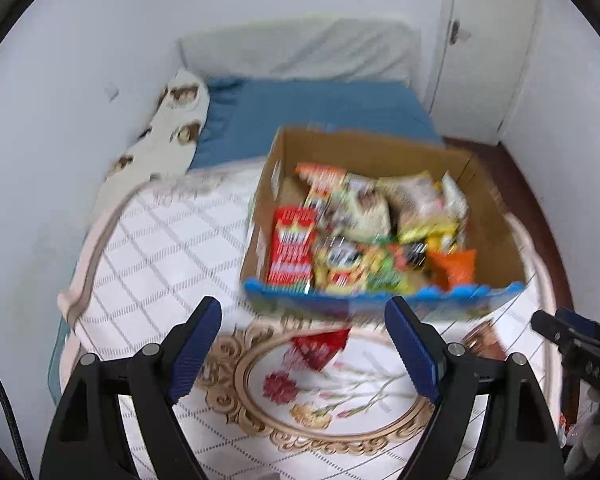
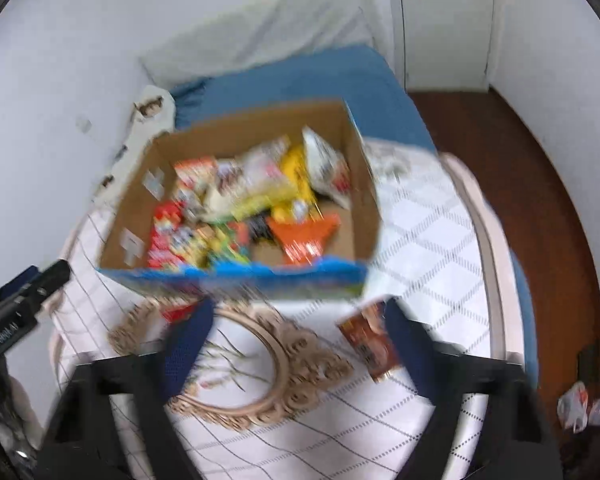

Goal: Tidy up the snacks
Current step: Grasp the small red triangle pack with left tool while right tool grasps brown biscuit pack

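We have two packets loose on the bed, short of the cardboard box (image 1: pixel 496 236). Left gripper (image 1: pixel 306 354) fingers spread, empty; red packet (image 1: pixel 320 348) dead ahead between the tips. Right gripper (image 2: pixel 300 346) fingers apart, nothing pinched; brown packet (image 2: pixel 370 342) against the right finger, long axis toward us.

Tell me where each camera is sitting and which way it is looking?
Left wrist: sits on the left gripper, looking forward and down at the cardboard box of snacks and a red packet on the quilt; its own open fingers show, with the right gripper's tip at the right edge.
Right wrist: sits on the right gripper, looking down at the same box from further right; its blurred fingers show beside a brown packet.
Both share the box, quilt and red packet.
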